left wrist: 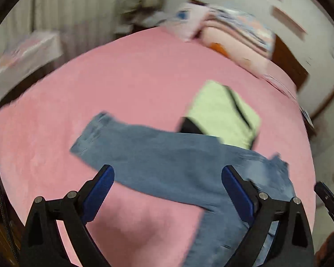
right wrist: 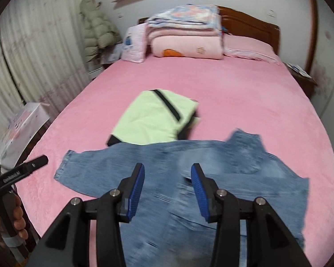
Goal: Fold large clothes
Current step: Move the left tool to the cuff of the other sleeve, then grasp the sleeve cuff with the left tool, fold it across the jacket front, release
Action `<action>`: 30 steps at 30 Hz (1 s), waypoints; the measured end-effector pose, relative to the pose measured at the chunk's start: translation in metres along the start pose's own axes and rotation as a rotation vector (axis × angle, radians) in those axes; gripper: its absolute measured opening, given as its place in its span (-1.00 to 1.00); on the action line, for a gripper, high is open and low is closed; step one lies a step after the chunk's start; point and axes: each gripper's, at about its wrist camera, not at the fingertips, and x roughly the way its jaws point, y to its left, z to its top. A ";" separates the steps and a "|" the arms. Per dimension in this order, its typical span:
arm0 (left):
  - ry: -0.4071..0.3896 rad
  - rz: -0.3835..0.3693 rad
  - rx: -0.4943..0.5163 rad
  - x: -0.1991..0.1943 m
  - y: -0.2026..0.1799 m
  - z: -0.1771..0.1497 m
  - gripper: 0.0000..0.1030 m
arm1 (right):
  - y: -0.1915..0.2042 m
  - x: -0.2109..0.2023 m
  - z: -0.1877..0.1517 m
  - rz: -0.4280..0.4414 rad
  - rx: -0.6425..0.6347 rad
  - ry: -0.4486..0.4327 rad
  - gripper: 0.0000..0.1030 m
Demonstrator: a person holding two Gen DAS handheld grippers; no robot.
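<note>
A pair of blue jeans (left wrist: 167, 160) lies spread on the pink bed (left wrist: 127, 84), one leg stretched to the left. It also shows in the right wrist view (right wrist: 211, 162). My left gripper (left wrist: 168, 172) is wide open and empty above the jeans' leg. My right gripper (right wrist: 167, 170) is open and empty above the jeans' middle. A folded light-green garment (right wrist: 153, 115) with a black stripe lies just beyond the jeans; it also shows in the left wrist view (left wrist: 222, 113). The left gripper's body (right wrist: 22, 171) shows at the left edge of the right wrist view.
Folded blankets (right wrist: 187, 35) and a pillow (right wrist: 133, 44) are stacked at the head of the bed by the wooden headboard (right wrist: 251, 24). A white box (right wrist: 17, 129) stands left of the bed near curtains. A nightstand (right wrist: 300, 75) is at the right.
</note>
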 end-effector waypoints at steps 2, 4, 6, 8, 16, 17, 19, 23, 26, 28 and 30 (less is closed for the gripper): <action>0.016 0.015 -0.066 0.022 0.042 -0.002 0.87 | 0.027 0.021 -0.004 0.007 -0.015 0.012 -0.16; 0.036 0.026 -0.108 0.044 0.074 -0.004 0.87 | 0.053 0.046 -0.008 0.024 -0.018 0.042 -0.16; 0.059 0.039 -0.143 0.070 0.104 -0.006 0.87 | 0.076 0.070 -0.014 0.032 -0.018 0.073 -0.16; 0.080 0.042 -0.168 0.092 0.121 -0.010 0.87 | 0.094 0.091 -0.019 0.031 -0.024 0.098 -0.16; 0.161 0.018 -0.284 0.169 0.168 -0.021 0.87 | 0.146 0.159 -0.037 0.007 -0.070 0.173 -0.16; 0.172 0.013 -0.302 0.178 0.172 -0.023 0.87 | 0.150 0.167 -0.039 0.009 -0.073 0.184 -0.16; 0.184 0.007 -0.323 0.190 0.179 -0.024 0.87 | 0.154 0.176 -0.042 0.012 -0.074 0.200 -0.16; 0.181 0.008 -0.330 0.207 0.183 -0.025 0.87 | 0.158 0.187 -0.044 0.012 -0.065 0.225 -0.16; 0.173 0.018 -0.306 0.213 0.179 -0.021 0.87 | 0.158 0.192 -0.045 0.009 -0.054 0.239 -0.16; 0.164 0.028 -0.287 0.216 0.175 -0.018 0.83 | 0.157 0.194 -0.046 0.008 -0.045 0.247 -0.16; 0.153 0.043 -0.267 0.216 0.169 -0.015 0.50 | 0.156 0.195 -0.046 0.010 -0.038 0.254 -0.16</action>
